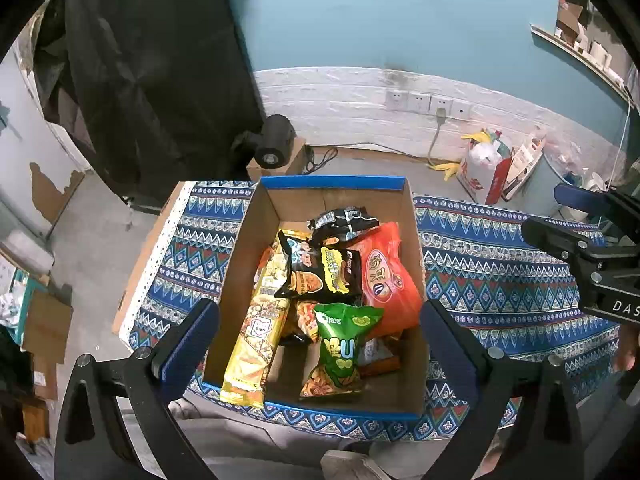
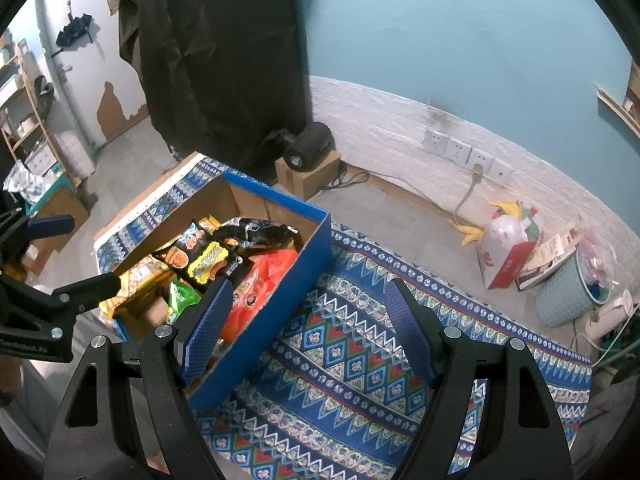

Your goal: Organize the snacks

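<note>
Cardboard box (image 1: 240,264), blue-rimmed, centre of left wrist view, on patterned cloth (image 1: 500,280) over low table; seen at left-centre in right wrist view. All visible snacks inside box, loosely heaped; none seen on cloth. Fits either a finished gathering or a pile yet to be sorted out; cannot tell which.

Orange bag (image 1: 390,280) at right of box: largest, soft, puffy, likely light; best pinched at crimped top edge. Long yellow pack (image 1: 260,320) along left wall: slim, stiffer, glossy, may slip; grip mid-length across narrow side. Black-and-yellow packet (image 1: 320,272) on top at centre: flat, crinkly, easiest to reach. Green pouch (image 1: 342,340) at lower centre, leaning: small, air-filled, contents probably brittle, so gentle squeeze at seam. Black packet (image 1: 342,220) at far end.

Left gripper (image 1: 320,344) above box, jaws spread wide, empty. Right gripper (image 2: 310,330) over box edge and cloth, jaws spread wide, empty.

Grey floor, white brick skirting with sockets (image 1: 424,102), teal wall above.
</note>
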`<act>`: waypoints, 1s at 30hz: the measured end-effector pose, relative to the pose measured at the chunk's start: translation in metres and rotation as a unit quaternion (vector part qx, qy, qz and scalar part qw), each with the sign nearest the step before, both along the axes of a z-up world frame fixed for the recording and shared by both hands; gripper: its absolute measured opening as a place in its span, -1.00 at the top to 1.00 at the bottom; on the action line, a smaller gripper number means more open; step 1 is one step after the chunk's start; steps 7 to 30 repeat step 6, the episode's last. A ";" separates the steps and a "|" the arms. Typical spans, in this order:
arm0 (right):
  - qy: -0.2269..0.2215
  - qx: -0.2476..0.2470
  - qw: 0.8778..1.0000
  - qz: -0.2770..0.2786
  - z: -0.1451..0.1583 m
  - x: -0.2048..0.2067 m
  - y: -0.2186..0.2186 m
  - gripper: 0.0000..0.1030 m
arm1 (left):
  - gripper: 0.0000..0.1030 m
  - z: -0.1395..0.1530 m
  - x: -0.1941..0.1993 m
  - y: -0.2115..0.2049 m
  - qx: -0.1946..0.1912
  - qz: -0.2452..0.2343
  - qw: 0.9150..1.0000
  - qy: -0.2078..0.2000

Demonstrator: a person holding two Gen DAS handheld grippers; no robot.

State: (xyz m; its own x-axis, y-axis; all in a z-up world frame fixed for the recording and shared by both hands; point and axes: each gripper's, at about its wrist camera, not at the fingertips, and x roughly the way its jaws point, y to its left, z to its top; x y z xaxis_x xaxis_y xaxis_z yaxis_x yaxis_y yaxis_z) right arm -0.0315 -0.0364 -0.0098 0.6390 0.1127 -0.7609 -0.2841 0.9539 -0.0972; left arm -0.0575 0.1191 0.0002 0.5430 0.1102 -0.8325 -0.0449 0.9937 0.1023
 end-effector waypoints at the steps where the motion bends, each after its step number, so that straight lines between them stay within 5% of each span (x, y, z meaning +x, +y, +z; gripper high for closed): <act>1: 0.000 0.000 1.000 0.000 0.000 0.000 0.000 -0.50 | -0.96 0.000 0.000 0.000 -0.001 -0.001 1.000 0.001; 30: 0.000 -0.001 1.000 0.000 0.000 0.000 0.000 -0.50 | -0.96 -0.003 0.000 -0.001 0.000 -0.001 1.000 0.008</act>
